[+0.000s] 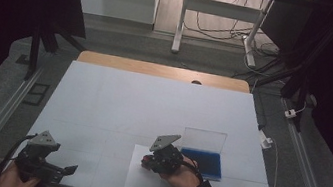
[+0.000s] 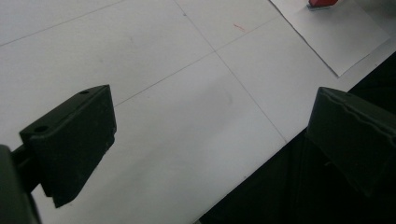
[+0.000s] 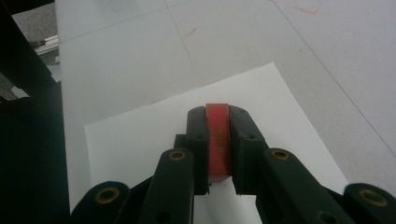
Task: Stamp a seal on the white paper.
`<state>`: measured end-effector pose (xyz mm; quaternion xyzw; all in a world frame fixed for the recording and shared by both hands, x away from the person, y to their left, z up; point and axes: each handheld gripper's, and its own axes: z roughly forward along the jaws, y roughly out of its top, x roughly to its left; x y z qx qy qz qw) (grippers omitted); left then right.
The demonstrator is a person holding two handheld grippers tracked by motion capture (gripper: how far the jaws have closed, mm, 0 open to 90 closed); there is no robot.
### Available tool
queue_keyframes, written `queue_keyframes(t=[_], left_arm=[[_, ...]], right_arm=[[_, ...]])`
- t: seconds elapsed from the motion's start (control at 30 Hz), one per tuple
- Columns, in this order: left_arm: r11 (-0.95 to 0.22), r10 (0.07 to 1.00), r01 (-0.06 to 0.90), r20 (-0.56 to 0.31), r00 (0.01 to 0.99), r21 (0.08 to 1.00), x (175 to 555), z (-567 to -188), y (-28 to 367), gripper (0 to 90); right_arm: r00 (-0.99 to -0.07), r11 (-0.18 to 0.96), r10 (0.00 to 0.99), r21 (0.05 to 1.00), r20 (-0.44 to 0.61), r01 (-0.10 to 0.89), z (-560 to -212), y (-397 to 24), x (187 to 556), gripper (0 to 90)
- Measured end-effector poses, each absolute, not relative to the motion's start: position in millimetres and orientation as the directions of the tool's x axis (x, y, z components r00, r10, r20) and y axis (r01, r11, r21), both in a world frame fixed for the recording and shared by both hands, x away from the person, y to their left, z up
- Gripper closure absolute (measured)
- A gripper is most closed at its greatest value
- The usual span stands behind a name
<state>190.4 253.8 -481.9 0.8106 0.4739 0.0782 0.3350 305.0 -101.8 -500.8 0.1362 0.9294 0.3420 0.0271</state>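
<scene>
I am squeezing a red block (image 3: 218, 140) in my right gripper (image 3: 218, 119) over the paper sheet (image 3: 140, 140) (flat on the table). My left gripper (image 2: 210, 135) is hanging wide open, holding nothing.

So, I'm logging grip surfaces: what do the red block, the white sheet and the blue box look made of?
Red block: probably hard plastic, smooth, flat-sided, clamped in the right gripper. White sheet: paper, matte, thin with crisp edges, flat on the table. Blue box: likely plastic; its upright lid is see-through; the blue inside looks matte, material unclear.
</scene>
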Motion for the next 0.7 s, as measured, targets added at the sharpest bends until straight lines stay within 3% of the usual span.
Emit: queue_keyframes(t=[0.7], left_arm=[[-0.329, 0.82, 0.715, -0.189, 0.541, 0.617, 190, -482, 253, 1.7]], right_arm=[[-0.959, 0.701, 0.278, 0.672, 0.049, 0.238, -485, -110, 302, 80.0]])
